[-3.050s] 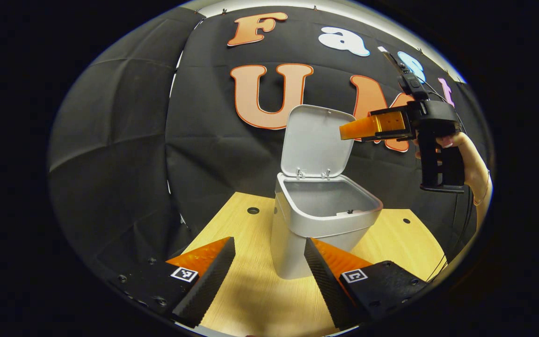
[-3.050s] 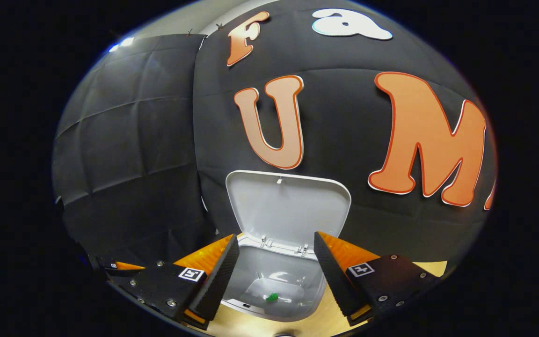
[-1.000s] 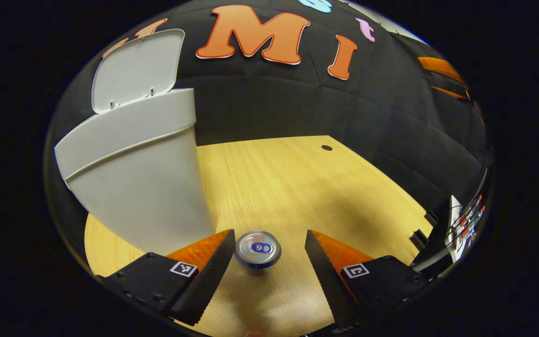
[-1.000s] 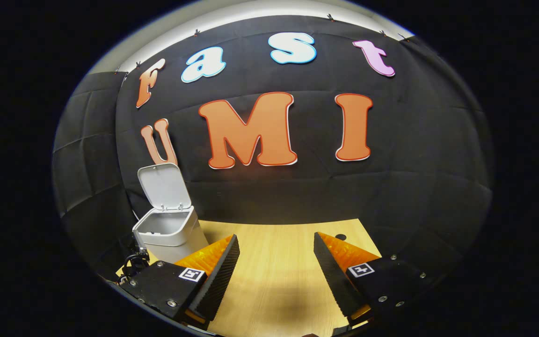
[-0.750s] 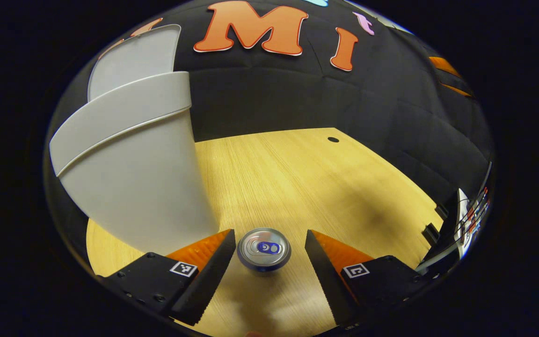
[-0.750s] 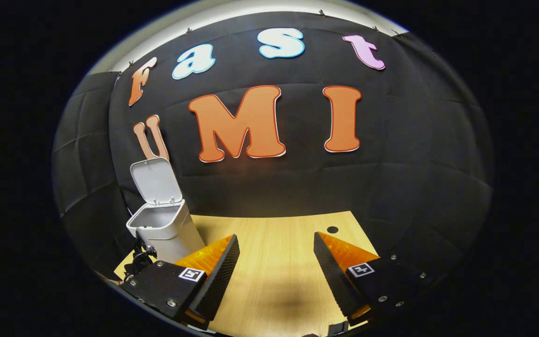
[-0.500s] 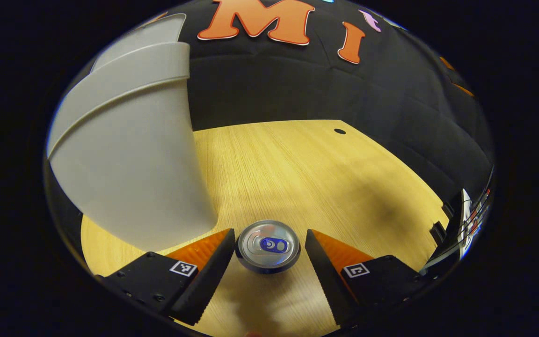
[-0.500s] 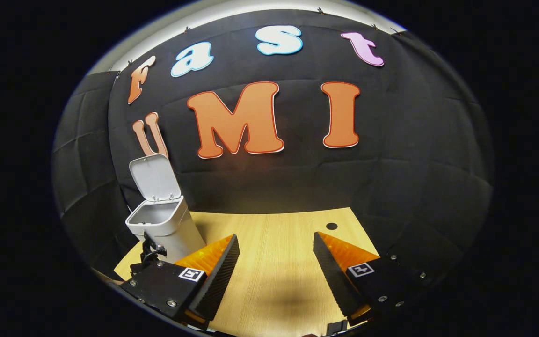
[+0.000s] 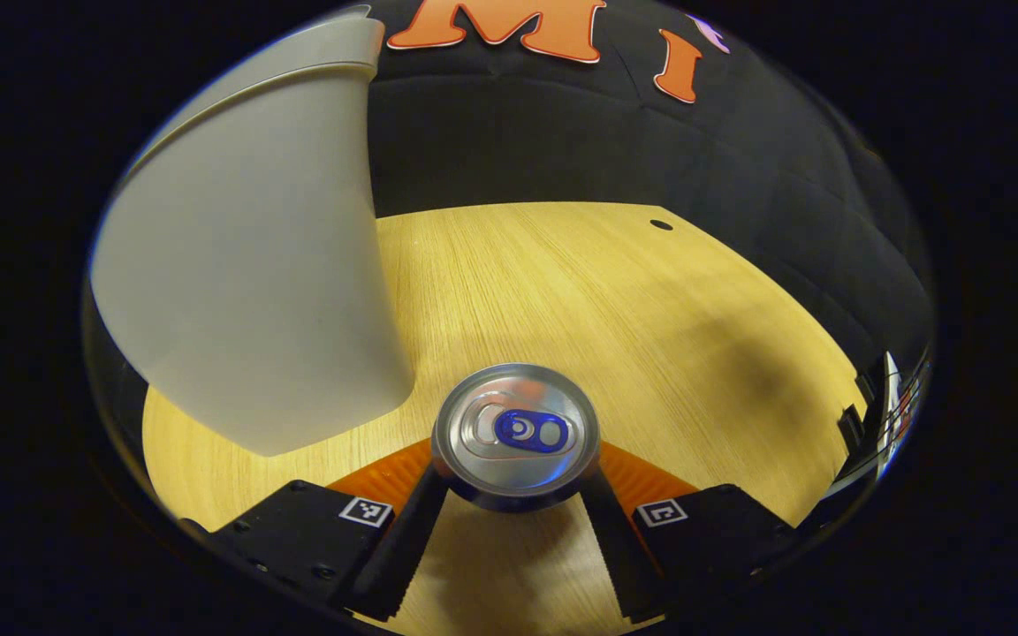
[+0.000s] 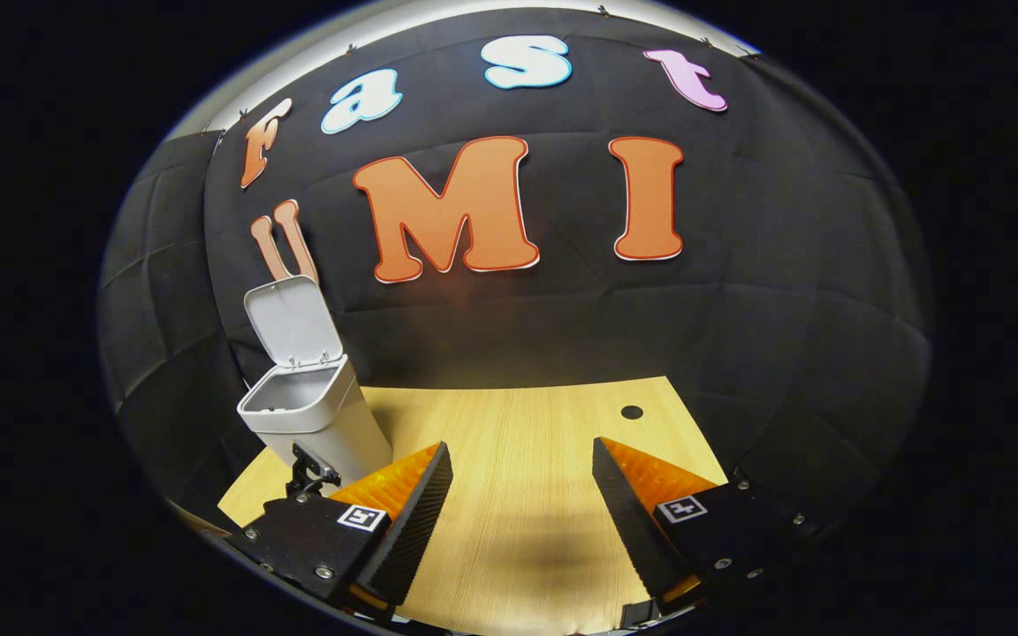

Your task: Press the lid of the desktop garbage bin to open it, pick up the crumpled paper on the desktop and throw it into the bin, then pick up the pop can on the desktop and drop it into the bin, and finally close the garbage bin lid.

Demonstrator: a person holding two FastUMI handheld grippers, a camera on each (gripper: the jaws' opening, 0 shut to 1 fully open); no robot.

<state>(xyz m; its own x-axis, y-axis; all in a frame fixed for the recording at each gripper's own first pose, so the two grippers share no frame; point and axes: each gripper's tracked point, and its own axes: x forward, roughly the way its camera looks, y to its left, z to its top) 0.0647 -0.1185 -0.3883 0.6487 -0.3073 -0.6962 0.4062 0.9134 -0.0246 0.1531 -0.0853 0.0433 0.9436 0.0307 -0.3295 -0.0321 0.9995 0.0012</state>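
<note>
The pop can [image 9: 516, 433] stands upright on the wooden table [image 9: 615, 300], seen from above with its blue tab up. My left gripper [image 9: 516, 484] has come down around it, and both fingers [image 9: 403, 539] lie against its sides beneath the rim. The grey bin [image 9: 244, 265] rises close at the left of the can. In the right gripper view the bin [image 10: 319, 424] stands at the far left with its lid [image 10: 288, 322] raised upright. My right gripper [image 10: 518, 503] hovers open above the table [image 10: 518, 424] with nothing between its fingers.
A small round hole [image 9: 661, 225] marks the table's far right part, also the hole [image 10: 631, 412] in the right gripper view. Some equipment [image 9: 889, 415] sits past the table's right edge. The black cloth wall closes the back.
My left gripper has dropped lower over the can and its fingers have closed in from a wide gap onto the can's sides. The right gripper stays open and has barely shifted.
</note>
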